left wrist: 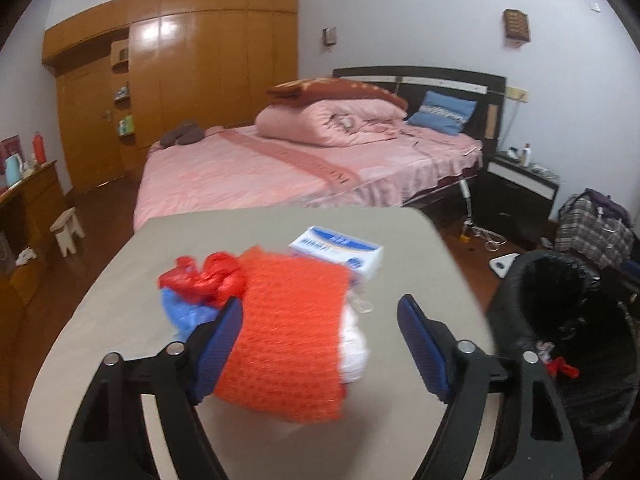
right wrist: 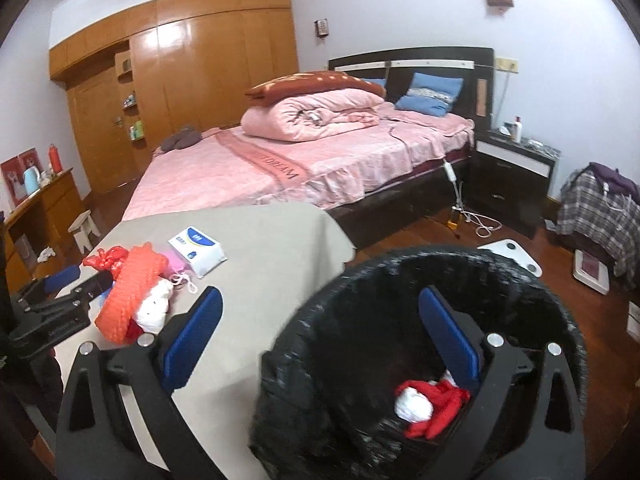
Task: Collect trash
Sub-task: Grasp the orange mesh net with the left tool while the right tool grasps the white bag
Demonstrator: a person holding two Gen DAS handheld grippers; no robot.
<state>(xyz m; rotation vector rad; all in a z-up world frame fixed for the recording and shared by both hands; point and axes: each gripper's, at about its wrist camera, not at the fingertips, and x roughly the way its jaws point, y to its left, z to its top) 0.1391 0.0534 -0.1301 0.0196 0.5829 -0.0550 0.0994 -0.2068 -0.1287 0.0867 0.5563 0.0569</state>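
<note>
A tissue box [left wrist: 336, 254] is seen beyond the gaping, empty left tool [left wrist: 320, 312]; the crumpled orange net [left wrist: 286, 334] lies between its fingers. The right tool [right wrist: 320, 304] is spread wide over the bin [right wrist: 420, 364].

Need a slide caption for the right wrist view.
Open right claw above black-lined bin holding red-and-white trash; more trash remains on table.

I see a pile of bags [left wrist: 280, 332] in the middle of the tabletop [left wrist: 120, 320], a tissue pack [left wrist: 340, 250] behind it, and a bin [right wrist: 420, 340] past the right edge with trash [right wrist: 428, 402] inside.
</note>
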